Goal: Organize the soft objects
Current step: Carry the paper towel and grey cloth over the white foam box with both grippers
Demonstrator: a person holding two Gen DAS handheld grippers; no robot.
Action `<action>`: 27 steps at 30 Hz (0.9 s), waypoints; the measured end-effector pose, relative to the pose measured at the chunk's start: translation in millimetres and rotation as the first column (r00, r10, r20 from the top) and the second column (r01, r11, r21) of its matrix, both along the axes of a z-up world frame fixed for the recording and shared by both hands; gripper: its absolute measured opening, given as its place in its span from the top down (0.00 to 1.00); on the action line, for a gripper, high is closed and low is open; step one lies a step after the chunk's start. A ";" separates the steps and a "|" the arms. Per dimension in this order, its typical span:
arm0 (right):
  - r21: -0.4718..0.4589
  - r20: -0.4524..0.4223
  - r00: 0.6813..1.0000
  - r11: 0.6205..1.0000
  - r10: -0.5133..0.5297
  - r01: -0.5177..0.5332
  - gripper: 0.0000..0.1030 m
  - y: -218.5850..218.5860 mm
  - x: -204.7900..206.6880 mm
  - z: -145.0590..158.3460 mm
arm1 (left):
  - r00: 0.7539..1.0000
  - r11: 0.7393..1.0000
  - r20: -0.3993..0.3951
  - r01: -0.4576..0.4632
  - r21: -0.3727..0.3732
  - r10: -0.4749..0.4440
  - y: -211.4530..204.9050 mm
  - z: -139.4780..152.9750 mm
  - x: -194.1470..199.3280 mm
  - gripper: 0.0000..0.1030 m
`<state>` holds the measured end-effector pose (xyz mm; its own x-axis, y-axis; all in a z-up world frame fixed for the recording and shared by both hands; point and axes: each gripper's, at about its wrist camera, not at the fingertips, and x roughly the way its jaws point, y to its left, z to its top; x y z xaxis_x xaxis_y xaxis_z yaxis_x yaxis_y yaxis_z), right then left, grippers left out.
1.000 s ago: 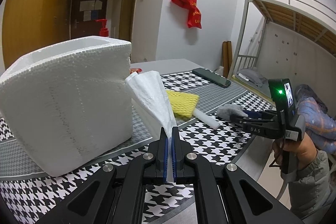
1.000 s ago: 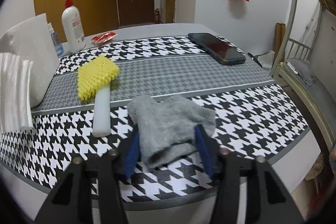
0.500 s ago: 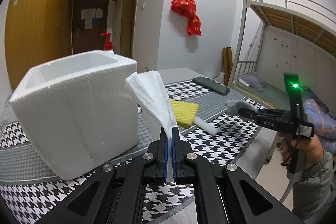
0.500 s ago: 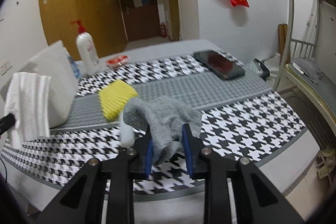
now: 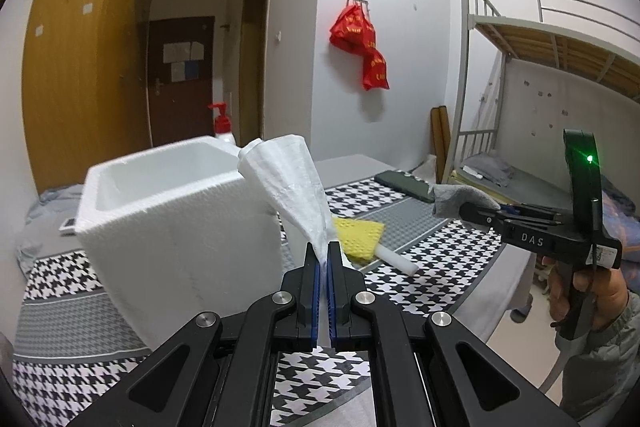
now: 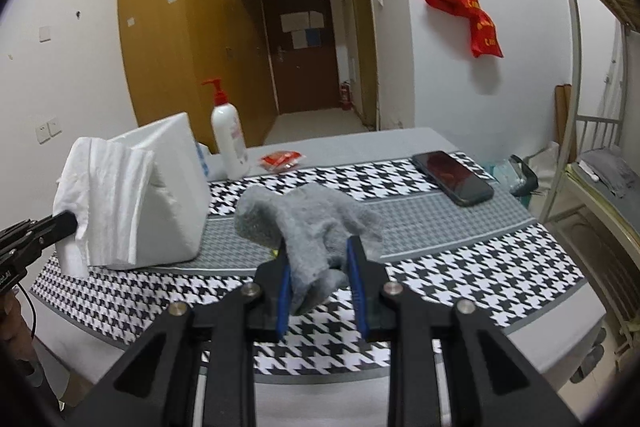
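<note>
The left tool (image 5: pixel 323 269) points forward at twelve o'clock, its blue-padded jaws pressed nearly together, pinching a thin white sheet that fans up between them. At three o'clock in the left wrist view, the right tool (image 5: pixel 486 209) reaches level toward nine o'clock, gripped from below by the person's right hand (image 5: pixel 586 297), a green light glowing on its upright mount. Its jaws clamp grey fabric (image 6: pixel 316 239).

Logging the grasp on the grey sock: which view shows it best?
The right wrist view: the grey sock fills the centre, pinched in the right hand-held gripper. The left wrist view shows only its tip.
</note>
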<state>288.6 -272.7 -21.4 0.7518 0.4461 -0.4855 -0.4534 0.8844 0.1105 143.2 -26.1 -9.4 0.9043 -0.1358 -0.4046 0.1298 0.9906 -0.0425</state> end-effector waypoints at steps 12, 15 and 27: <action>0.056 0.063 0.986 0.986 0.153 -0.157 0.72 40.5 -12.9 19.6 | 0.996 0.997 0.057 -0.070 0.021 0.068 14.4 19.5 -21.6 0.97; 0.057 0.084 0.977 0.978 0.194 -0.199 0.72 52.4 -16.6 24.6 | 0.994 0.996 0.071 -0.090 0.024 0.088 19.4 26.5 -25.2 0.97; 0.076 0.134 0.949 0.952 0.285 -0.297 0.72 71.1 -25.1 37.4 | 0.974 0.984 0.149 -0.176 0.030 0.170 38.2 54.1 -39.9 0.97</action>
